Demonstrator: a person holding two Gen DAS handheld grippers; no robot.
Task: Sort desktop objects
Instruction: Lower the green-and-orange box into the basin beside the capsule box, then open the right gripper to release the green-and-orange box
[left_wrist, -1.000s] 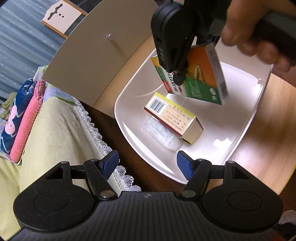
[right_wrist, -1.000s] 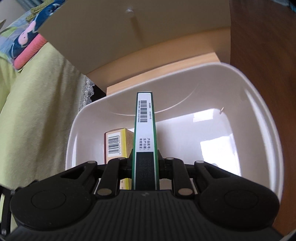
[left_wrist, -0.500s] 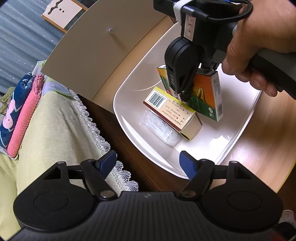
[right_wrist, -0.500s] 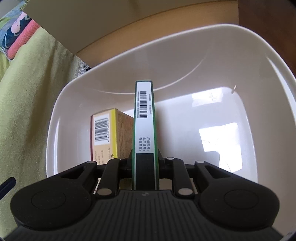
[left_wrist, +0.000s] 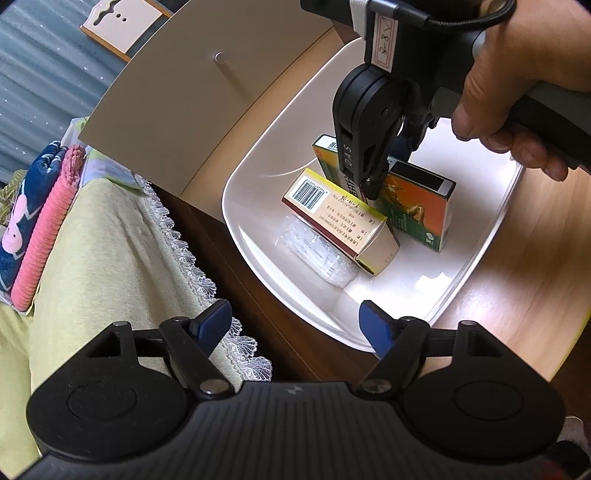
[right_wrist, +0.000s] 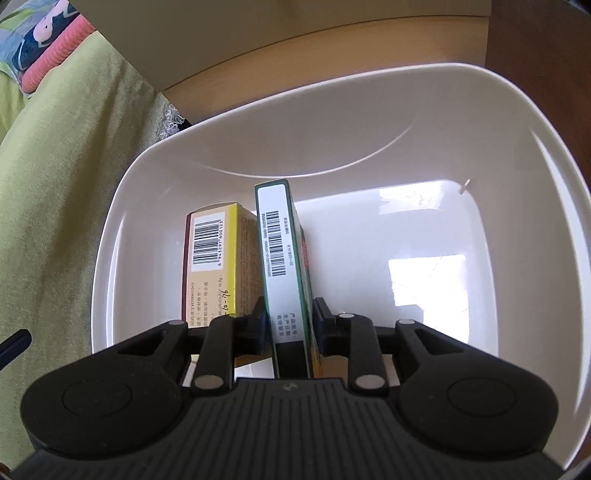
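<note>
Leftmost inside the white tray (left_wrist: 476, 254) lies a clear plastic packet (left_wrist: 314, 251), then a yellow box (left_wrist: 343, 218), then the green box (right_wrist: 282, 258) standing on edge just beside it, long axis pointing away from the right gripper (right_wrist: 288, 326), whose fingers look slightly parted around it. Placement seems nearly finished; next, lift clear. The left gripper (left_wrist: 295, 323) hovers spread, empty.

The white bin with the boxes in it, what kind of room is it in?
Probably a bedroom at home. The white bin sits on a small wooden table beside a bed-like surface under a yellow-green cover with lace trim, with folded cloths stacked on it.
</note>
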